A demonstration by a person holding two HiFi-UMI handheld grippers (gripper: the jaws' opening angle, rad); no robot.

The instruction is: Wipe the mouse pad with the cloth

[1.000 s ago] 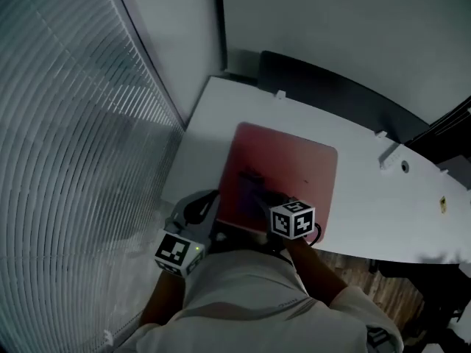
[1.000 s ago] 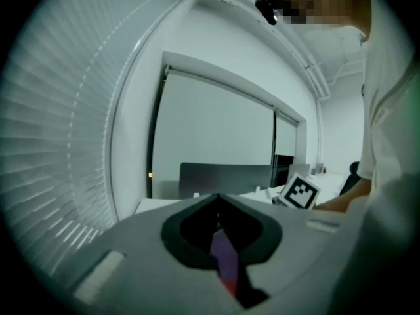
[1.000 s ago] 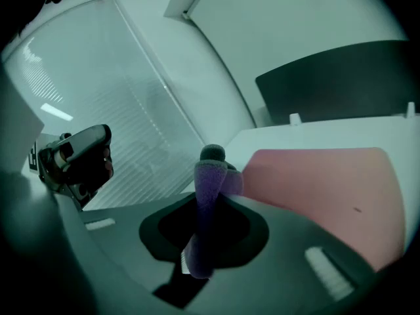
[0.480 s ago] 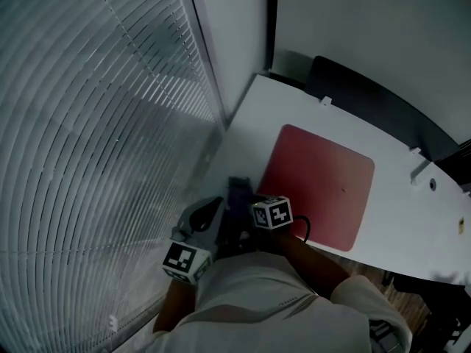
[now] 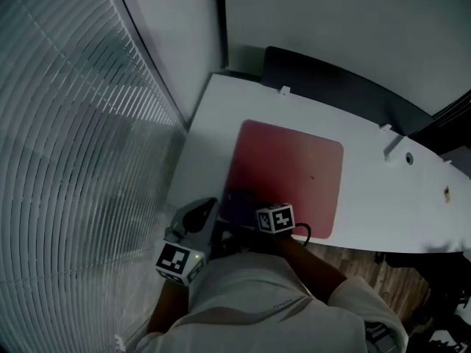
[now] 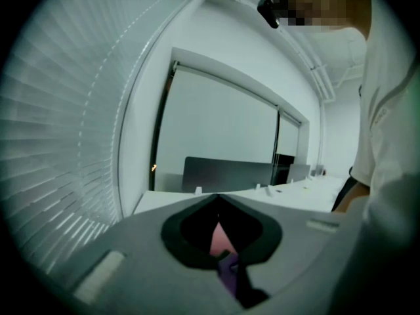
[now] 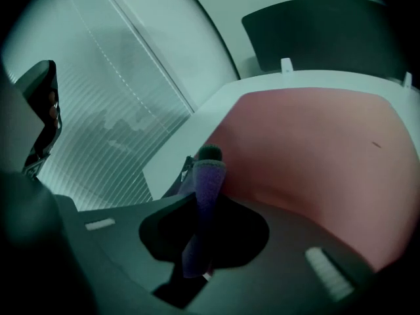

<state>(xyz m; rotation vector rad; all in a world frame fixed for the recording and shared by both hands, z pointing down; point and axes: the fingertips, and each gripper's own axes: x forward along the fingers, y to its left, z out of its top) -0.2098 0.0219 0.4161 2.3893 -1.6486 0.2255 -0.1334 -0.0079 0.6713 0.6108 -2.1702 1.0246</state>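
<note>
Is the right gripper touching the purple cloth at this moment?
Touching: the right gripper pinches the purple cloth between its jaws, seen in the right gripper view.

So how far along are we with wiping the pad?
Done: the right gripper is shut on the purple cloth. In hand: the cloth sits at the near-left corner of the red mouse pad. Left: most of the pad lies bare ahead; no wipe marks show, so coverage can't be judged.

Fuzzy purple cloth (image 7: 209,184), matt red mouse pad (image 5: 291,169).
</note>
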